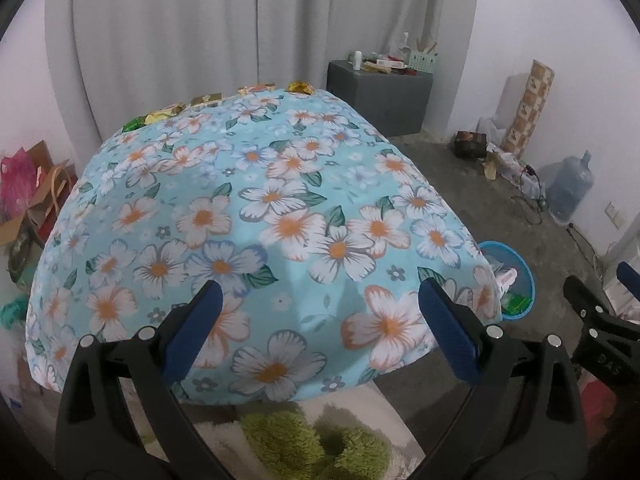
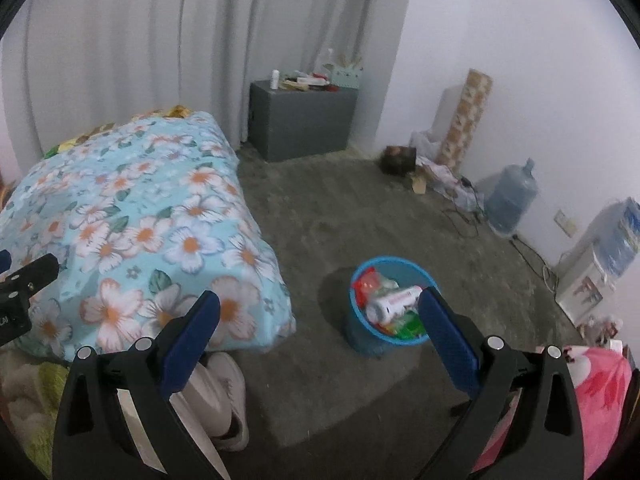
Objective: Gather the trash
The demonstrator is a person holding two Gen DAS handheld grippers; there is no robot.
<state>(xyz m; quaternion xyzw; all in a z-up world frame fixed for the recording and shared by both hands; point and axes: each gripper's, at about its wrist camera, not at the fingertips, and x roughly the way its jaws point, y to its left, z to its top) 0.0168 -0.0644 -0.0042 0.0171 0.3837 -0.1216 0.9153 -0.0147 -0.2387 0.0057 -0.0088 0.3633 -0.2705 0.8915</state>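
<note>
A table under a blue flowered cloth (image 1: 256,216) fills the left wrist view. Several wrappers line its far edge: a green one (image 1: 134,124), a yellow one (image 1: 164,114), a gold one (image 1: 300,87). My left gripper (image 1: 320,304) hovers open over the near edge of the cloth, holding nothing. A blue waste bin (image 2: 390,304) with wrappers and a white tube inside stands on the floor right of the table (image 2: 132,220). My right gripper (image 2: 320,312) is open and empty, above the floor just left of the bin. The bin (image 1: 510,280) also peeks out past the table corner.
A grey cabinet (image 2: 304,118) with clutter on top stands at the back wall. A water jug (image 2: 512,196), cables and a dispenser (image 2: 592,276) line the right wall. Cardboard boxes (image 1: 36,196) sit left of the table. White shoes (image 2: 224,396) lie on the floor below me.
</note>
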